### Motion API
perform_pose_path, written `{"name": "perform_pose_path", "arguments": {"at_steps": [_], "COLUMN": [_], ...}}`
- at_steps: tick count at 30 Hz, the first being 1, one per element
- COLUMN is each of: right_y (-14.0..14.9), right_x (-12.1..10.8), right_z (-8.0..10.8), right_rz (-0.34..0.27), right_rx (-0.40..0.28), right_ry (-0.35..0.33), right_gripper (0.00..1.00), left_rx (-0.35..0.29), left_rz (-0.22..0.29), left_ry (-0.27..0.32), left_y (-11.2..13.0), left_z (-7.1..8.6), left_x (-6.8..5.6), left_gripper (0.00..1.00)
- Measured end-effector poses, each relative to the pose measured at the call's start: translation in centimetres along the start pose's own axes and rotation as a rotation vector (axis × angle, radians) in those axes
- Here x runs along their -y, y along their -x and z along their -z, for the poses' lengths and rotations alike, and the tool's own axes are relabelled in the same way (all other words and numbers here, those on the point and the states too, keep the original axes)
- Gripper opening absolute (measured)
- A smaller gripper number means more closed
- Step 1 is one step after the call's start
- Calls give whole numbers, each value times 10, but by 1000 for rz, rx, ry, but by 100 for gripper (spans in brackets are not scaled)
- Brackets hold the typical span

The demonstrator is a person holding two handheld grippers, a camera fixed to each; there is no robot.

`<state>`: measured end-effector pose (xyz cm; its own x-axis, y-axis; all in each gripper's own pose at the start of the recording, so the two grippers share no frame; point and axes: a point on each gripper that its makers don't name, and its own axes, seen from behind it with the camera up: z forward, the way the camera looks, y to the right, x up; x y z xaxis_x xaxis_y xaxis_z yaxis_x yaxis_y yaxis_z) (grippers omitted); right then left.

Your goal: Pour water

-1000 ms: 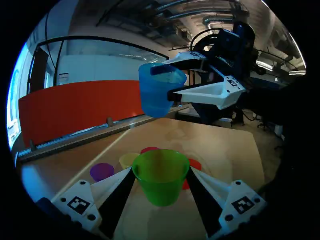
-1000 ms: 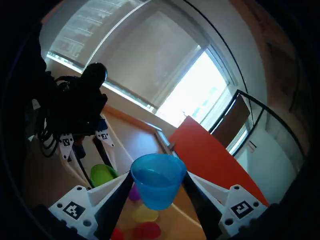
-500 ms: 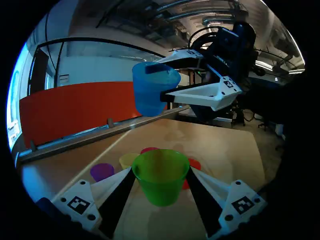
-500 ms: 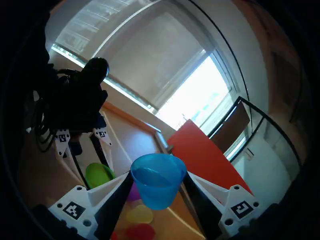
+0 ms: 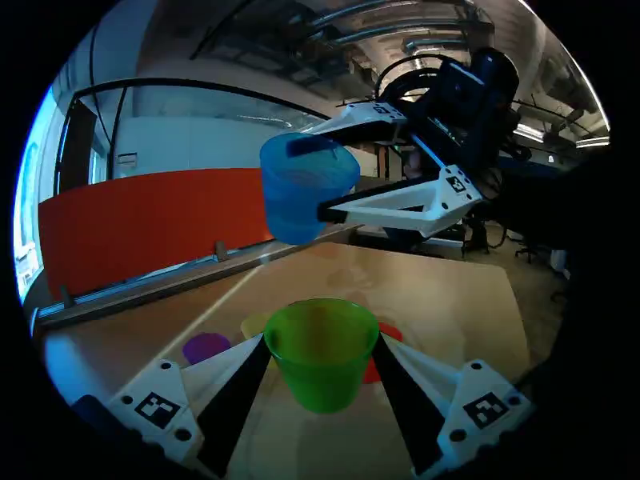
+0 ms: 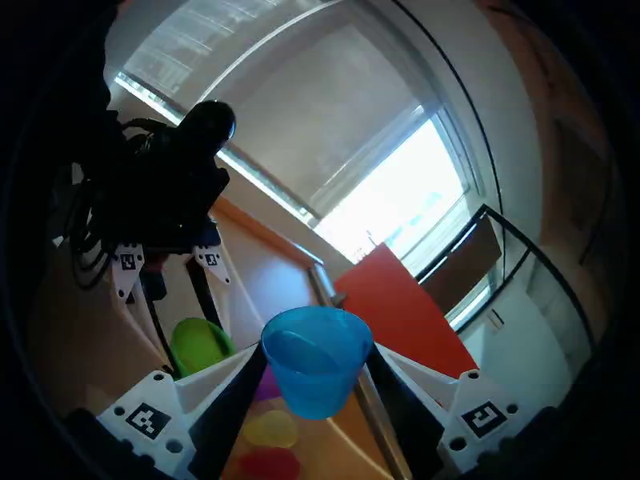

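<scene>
My left gripper [image 5: 322, 356] is shut on a green cup [image 5: 322, 352], held upright over the wooden table [image 5: 448, 296]. Above it and slightly left hangs a blue cup [image 5: 304, 188] tilted toward me, gripped by the right gripper [image 5: 324, 180]. In the right gripper view, that gripper [image 6: 316, 368] is shut on the blue cup [image 6: 316, 368], which holds some water. The green cup [image 6: 198, 344] and the left gripper [image 6: 172, 308] appear lower left there, below the blue cup.
Purple [image 5: 206, 346], yellow [image 5: 254, 322] and red [image 5: 384, 336] discs or cups lie on the table behind the green cup. An orange partition [image 5: 152, 216] runs along the table's far edge. Bright window [image 6: 392, 192] beyond.
The blue cup has shifted left and tipped further over the green cup. The left gripper has stayed almost still.
</scene>
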<state>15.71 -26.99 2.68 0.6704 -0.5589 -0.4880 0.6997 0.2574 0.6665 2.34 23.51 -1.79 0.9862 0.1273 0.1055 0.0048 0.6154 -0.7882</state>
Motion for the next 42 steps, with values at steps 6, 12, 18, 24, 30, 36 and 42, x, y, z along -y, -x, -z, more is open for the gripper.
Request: {"name": "perform_pose_path", "arguments": {"at_steps": [6,12,18,24,30,36,42], "right_y": [-2,-2,-1,-2,-2,-2,-1], "right_x": [-1,-3,-4,-6,-7,-8,-10], "right_z": [-2,-3,-5,-4,-6,-7,-7], "right_rz": [25,48,77,101,129,161,202], "right_rx": [-1,1,7,6,12,16,26], "right_ry": [0,0,1,4,6,11,19], "right_gripper": [91,91,91,91,91,91,91], "left_rx": [-1,-2,-13,-14,-15,-16,-20], "left_rz": [1,1,2,-3,-4,-4,-3], "left_ry": [4,5,11,11,12,12,11], "left_y": [-1,-4,-10,-12,-13,-14,-15], "left_z": [0,-2,-3,-4,-5,-6,-7], "left_x": [0,1,0,0,-1,0,0], "left_gripper": [87,87,87,87,87,87,87]}}
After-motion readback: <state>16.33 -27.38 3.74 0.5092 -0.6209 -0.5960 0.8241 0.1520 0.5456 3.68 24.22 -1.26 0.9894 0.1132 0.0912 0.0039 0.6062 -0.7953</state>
